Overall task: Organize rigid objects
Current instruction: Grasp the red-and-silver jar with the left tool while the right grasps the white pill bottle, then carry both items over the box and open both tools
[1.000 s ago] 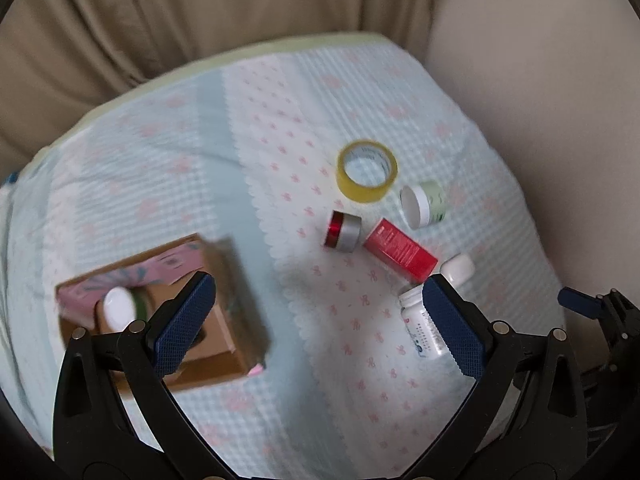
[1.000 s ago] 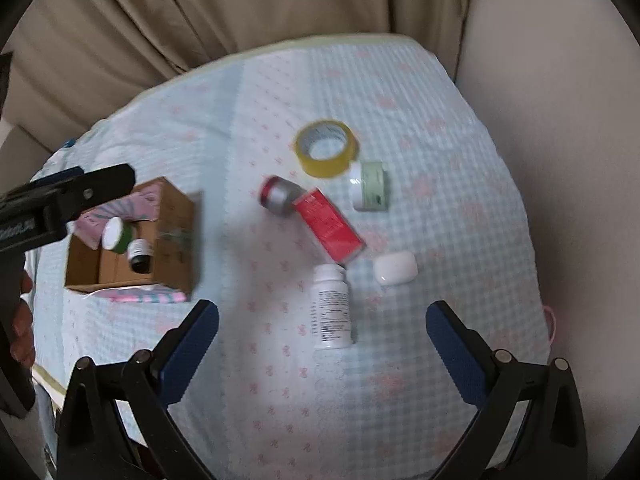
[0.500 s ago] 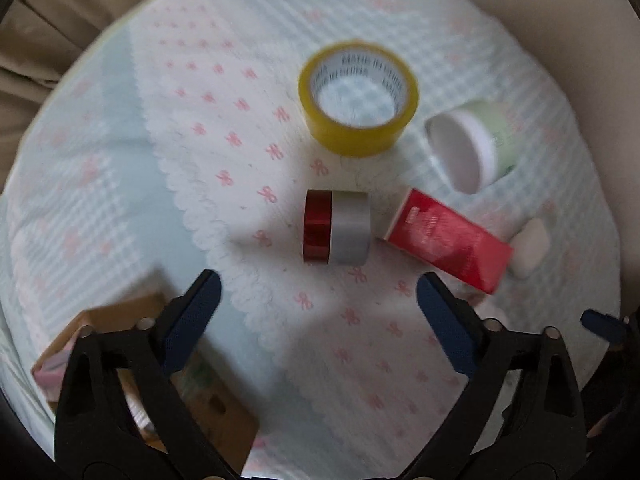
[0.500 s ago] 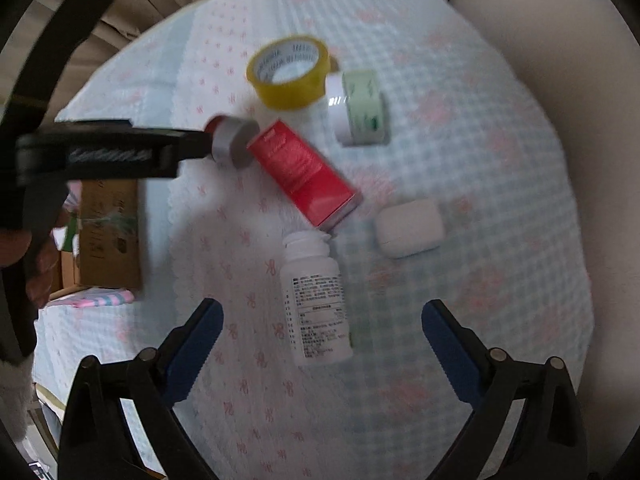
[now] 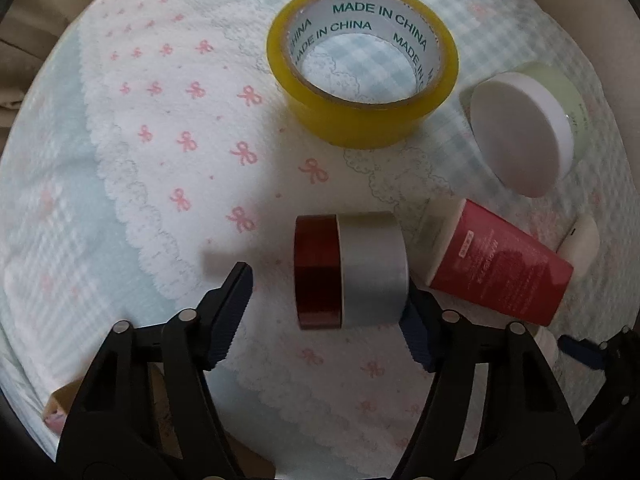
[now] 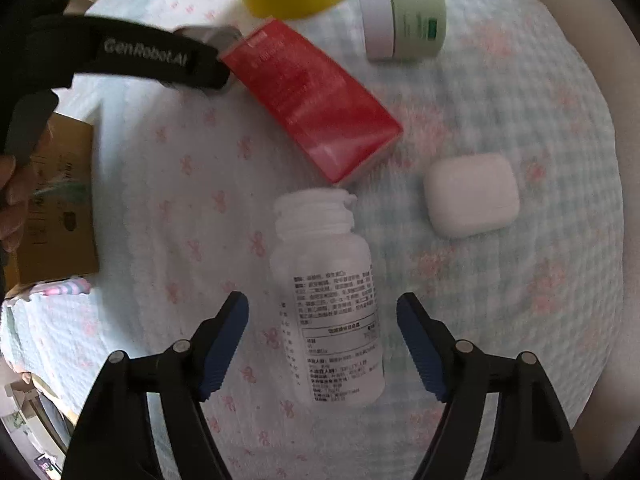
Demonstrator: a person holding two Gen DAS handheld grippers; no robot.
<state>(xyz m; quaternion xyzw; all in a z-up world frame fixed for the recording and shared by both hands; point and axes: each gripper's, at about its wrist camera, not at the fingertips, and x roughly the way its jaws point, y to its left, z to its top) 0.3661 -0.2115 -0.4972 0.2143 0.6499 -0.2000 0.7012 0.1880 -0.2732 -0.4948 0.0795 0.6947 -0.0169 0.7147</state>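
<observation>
**Two grasps lined up, most of the sorting still ahead**

Your left gripper point(image 5: 326, 304) has its jaws released and straddles the red-and-silver tape roll point(image 5: 350, 270), which lies on its side on the bow-print cloth point(image 5: 180, 140). The right finger sits just beside or against the silver end, I cannot tell which, while the left finger stands apart from the red end. Nothing is clamped yet.

Your right gripper point(image 6: 322, 340) is likewise released, jaws either side of the white pill bottle point(image 6: 332, 304), which lies flat with its cap toward the red box point(image 6: 312, 104). Neither finger touches it.

Still loose on the cloth:
- the yellow packing tape roll point(image 5: 364, 76)
- the pale green cream jar point(image 5: 524, 128), lying on its side
- the red box
- the small white case point(image 6: 470, 194)

The cardboard box point(image 6: 54, 204) at the left of the right wrist view looks like the collecting place; its contents are hidden here. Six items remain outside it, so by my judgement the task is at an early stage, with two pickups about to start and four more items to fetch.
</observation>
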